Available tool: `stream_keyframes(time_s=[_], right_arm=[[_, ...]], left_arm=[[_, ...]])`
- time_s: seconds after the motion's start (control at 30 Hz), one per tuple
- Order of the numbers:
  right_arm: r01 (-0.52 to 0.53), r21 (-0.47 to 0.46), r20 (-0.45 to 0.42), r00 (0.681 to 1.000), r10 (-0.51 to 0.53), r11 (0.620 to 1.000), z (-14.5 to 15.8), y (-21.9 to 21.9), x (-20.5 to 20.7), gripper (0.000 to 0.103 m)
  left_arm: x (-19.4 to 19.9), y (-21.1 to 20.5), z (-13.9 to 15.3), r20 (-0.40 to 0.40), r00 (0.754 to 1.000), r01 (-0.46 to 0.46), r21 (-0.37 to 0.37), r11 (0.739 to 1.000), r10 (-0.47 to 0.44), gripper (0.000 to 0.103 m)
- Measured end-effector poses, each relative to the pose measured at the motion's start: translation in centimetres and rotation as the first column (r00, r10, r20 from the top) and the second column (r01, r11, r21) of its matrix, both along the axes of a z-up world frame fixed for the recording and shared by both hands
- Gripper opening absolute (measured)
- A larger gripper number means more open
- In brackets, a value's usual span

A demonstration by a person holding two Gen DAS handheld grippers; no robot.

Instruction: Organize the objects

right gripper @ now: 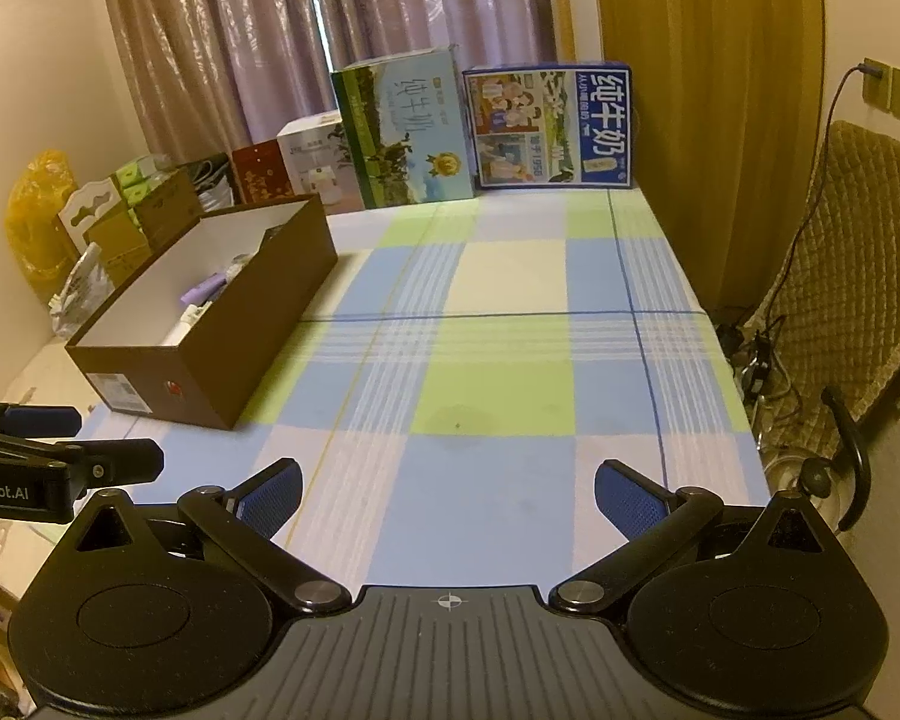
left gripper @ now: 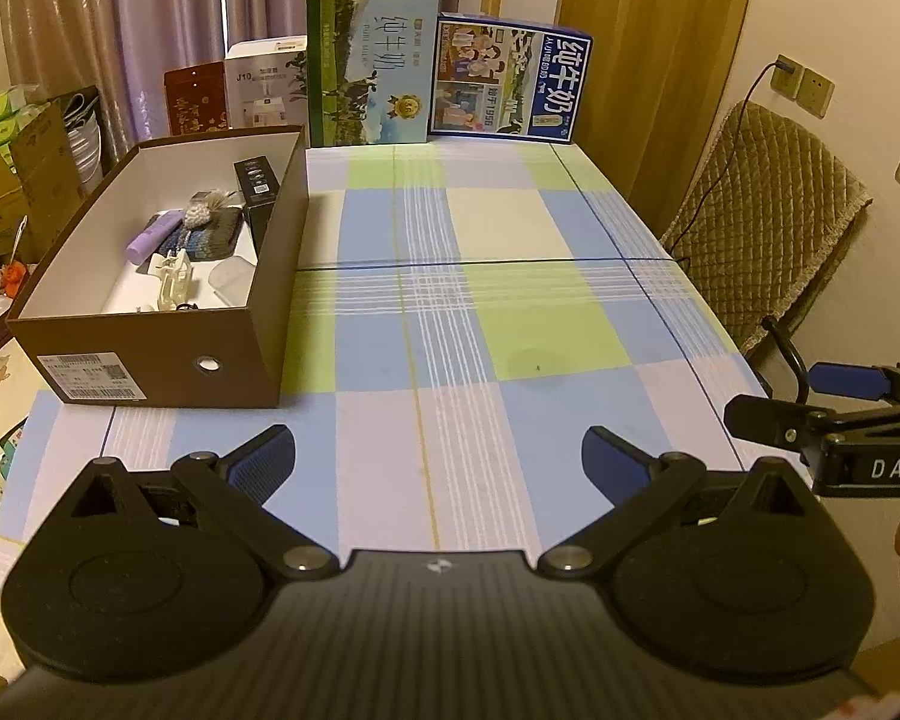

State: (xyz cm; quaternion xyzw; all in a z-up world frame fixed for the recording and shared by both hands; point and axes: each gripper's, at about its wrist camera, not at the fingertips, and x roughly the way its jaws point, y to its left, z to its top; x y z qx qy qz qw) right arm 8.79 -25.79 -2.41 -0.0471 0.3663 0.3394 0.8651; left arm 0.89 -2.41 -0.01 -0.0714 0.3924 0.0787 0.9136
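Observation:
A brown cardboard box (left gripper: 150, 354) stands open at the table's left, also in the right wrist view (right gripper: 252, 324). Inside lie a purple tube (left gripper: 153, 237), a black box (left gripper: 258, 189), a dark patterned pouch (left gripper: 210, 237), a cream plastic piece (left gripper: 174, 282) and other small items. My left gripper (left gripper: 438, 462) hovers open and empty over the checked tablecloth (left gripper: 480, 300), to the right of the box's near end. My right gripper (right gripper: 448, 495) is open too, with nothing between its fingers; it also shows at the left wrist view's right edge (left gripper: 810, 402).
Two milk cartons, green (left gripper: 369, 66) and blue (left gripper: 510, 75), stand at the table's far edge, with a white box (left gripper: 261, 90) and a red box (left gripper: 195, 99) beside them. A padded chair (left gripper: 768, 228) is on the right. Cardboard boxes (left gripper: 24, 180) are stacked at the left.

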Motion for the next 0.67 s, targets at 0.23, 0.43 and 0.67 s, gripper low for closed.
stream_keyframes(time_s=[0.23,0.43,0.67], right_arm=[[0.002,0.005,0.002,1.000,-0.002,1.000,0.09,-0.38,-0.29,0.101],[0.004,0.005,0.003,1.000,-0.004,1.000,0.05,-0.35,-0.37,0.101],[0.001,0.004,0.004,1.000,-0.001,1.000,0.08,-0.22,-0.53,0.101]], left_arm=[[-0.31,-0.37,-0.02,0.001,1.000,0.000,0.004,1.000,0.000,0.101],[-0.51,-0.38,0.02,0.002,1.000,-0.004,0.005,1.000,0.004,0.101],[-0.64,-0.29,0.09,0.005,1.000,-0.007,0.006,1.000,0.007,0.101]])
